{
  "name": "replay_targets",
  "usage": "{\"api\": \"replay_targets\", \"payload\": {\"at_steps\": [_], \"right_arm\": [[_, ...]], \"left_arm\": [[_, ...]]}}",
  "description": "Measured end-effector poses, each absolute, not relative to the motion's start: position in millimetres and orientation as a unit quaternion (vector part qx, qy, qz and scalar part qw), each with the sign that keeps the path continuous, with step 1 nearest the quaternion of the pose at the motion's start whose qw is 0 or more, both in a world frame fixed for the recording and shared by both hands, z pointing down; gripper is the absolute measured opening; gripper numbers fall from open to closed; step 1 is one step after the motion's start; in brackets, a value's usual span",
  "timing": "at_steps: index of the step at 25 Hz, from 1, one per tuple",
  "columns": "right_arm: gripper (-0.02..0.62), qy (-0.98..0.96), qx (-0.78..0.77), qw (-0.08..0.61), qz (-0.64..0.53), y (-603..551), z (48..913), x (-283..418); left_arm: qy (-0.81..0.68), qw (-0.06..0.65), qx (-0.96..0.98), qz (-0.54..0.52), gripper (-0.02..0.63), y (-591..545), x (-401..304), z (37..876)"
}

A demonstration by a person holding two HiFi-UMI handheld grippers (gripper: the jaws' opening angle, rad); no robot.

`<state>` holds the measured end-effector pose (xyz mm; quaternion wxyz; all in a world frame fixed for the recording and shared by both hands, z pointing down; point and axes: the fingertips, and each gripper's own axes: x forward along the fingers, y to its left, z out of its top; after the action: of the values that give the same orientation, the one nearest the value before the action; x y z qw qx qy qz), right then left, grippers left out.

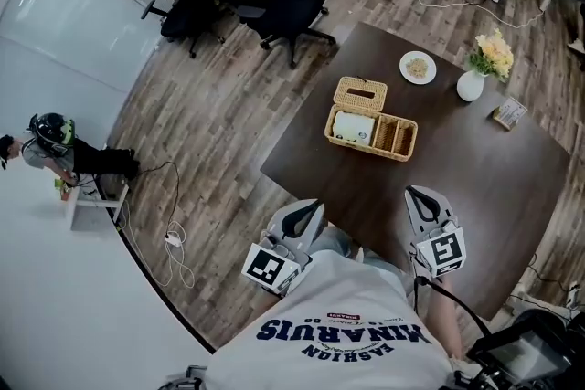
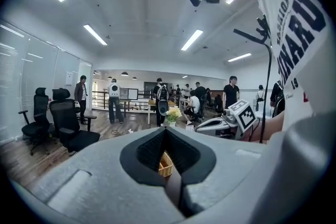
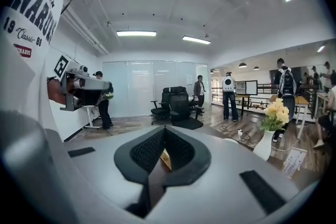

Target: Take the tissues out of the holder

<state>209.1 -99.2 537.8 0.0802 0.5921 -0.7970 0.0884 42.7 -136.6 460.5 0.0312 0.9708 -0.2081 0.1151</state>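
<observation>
Tissues [image 1: 353, 126] lie as a white roll in the nine o'clock compartment of the wicker holder [image 1: 403, 154], mid-table, at twelve o'clock from both grippers. The left gripper [image 1: 308, 208] and right gripper [image 1: 421, 195] hang near the six o'clock edge of the table [image 1: 494, 178], jaws closed and empty. Best to open one pair before arriving, descend from above, pinch the roll's top and lift straight, while the other steadies the holder's three o'clock rim.

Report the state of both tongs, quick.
Left tongs: closed, holding nothing.
Right tongs: closed, holding nothing.
</observation>
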Motion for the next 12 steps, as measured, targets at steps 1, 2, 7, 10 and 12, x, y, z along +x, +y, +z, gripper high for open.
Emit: {"api": "replay_targets", "payload": {"at_steps": [1,2,7,10,12], "right_arm": [[0.008,-0.795,0.595,0.082,0.088,-99,538,209],[0.008,-0.792,0.599,0.082,0.088,-99,538,209],[0.008,-0.76,0.635,0.097,0.099,-96,533,213],[0.008,-0.754,0.643,0.09,0.1,-100,528,205],[0.008,-0.753,0.643,0.1,0.102,-105,531,199]], "left_arm": [[-0.2,0.033,0.973,0.114,0.005,-139,47,462],[-0.19,0.034,0.975,0.111,0.005,-141,52,462],[-0.152,0.041,0.983,0.091,0.005,-157,62,461],[-0.15,0.043,0.984,0.083,0.005,-170,58,459],[-0.152,0.046,0.984,0.077,0.005,-176,53,459]]}}
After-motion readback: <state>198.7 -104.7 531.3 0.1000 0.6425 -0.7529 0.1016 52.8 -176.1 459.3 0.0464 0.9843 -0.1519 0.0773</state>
